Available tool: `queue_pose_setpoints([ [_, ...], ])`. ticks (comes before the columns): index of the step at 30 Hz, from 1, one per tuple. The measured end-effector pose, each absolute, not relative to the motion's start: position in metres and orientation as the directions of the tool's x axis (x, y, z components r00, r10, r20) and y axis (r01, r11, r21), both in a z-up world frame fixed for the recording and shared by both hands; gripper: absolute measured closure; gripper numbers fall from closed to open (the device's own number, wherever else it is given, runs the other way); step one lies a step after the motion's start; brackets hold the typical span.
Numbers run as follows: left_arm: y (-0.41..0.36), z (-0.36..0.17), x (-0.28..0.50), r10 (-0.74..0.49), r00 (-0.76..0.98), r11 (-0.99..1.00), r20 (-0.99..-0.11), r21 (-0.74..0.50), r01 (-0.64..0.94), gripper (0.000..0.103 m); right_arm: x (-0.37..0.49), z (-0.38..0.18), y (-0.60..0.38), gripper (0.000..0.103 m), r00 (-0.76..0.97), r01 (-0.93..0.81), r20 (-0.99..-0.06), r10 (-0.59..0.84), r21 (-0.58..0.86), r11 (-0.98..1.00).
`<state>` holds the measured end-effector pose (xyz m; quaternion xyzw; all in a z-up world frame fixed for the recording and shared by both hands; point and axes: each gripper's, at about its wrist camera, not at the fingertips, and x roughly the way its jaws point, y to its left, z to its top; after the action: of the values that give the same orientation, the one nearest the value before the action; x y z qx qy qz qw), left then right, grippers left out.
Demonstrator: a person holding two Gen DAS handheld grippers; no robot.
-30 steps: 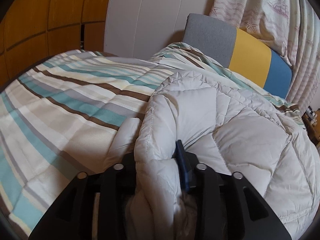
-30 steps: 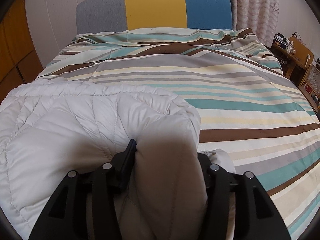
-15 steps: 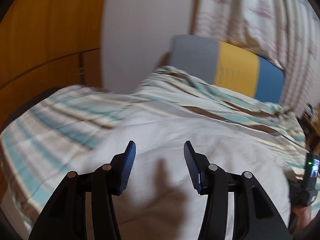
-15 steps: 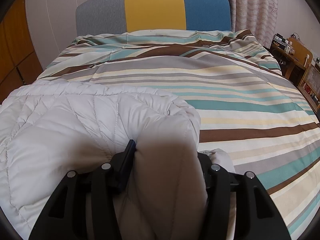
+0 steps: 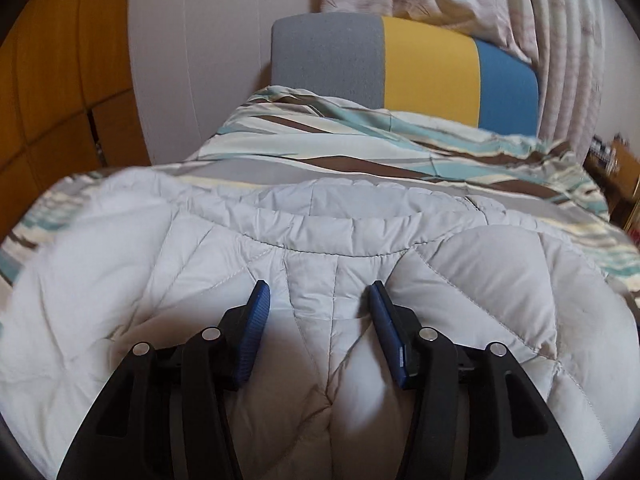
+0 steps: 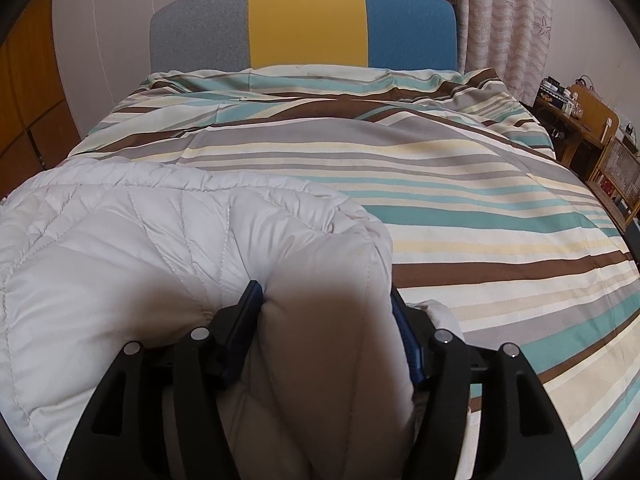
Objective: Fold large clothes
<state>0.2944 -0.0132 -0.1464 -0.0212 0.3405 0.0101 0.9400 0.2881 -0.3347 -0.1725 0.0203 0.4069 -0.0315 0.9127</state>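
Grey quilted jacket [image 5: 320, 248] lies spread across the near end of the striped bedspread [image 6: 460, 184]. Left gripper [image 5: 319, 300] tilts down over its middle, jaws apart, gripping nothing. Right gripper [image 6: 326, 300], angled down at the jacket's right edge, has a thick fold between its jaws, which are opening.

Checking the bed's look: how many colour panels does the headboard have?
3 on the headboard: grey at the left, yellow in the middle, blue at the right. The striped duvet hides its lower edge.
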Motion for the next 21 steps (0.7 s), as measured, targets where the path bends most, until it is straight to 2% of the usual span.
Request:
queue_pose_setpoints([
  [9, -0.015, -0.151, 0.298, 0.019, 0.759, 0.999, -0.651, -0.015, -0.038, 0.051, 0.281, -0.154, -0.327, 0.035, 0.654, 0.063, -0.752, -0.082, -0.054, 0.997],
  [12, -0.017, -0.15, 0.297, 0.03, 0.759, 0.999, -0.65, -0.005, -0.043, 0.051, 0.261, -0.127, -0.325, 0.034, 0.716, 0.109, -0.691, -0.101, -0.032, 0.994],
  [16, -0.019, -0.15, 0.298, 0.034, 0.758, 0.999, -0.652, -0.001, -0.045, 0.051, 0.241, -0.094, -0.294, 0.032, 0.802, 0.055, -0.598, -0.002, 0.07, 0.996],
  [18, -0.019, -0.15, 0.297, 0.035, 0.758, 0.999, -0.651, 0.001, -0.046, 0.051, 0.244, -0.091, -0.267, 0.032, 0.813, -0.03, -0.576, 0.083, 0.1, 0.995],
  [21, -0.019, -0.15, 0.297, 0.037, 0.758, 0.999, -0.652, 0.002, -0.048, 0.051, 0.256, -0.097, -0.229, 0.032, 0.797, -0.129, -0.588, 0.139, 0.059, 0.99],
])
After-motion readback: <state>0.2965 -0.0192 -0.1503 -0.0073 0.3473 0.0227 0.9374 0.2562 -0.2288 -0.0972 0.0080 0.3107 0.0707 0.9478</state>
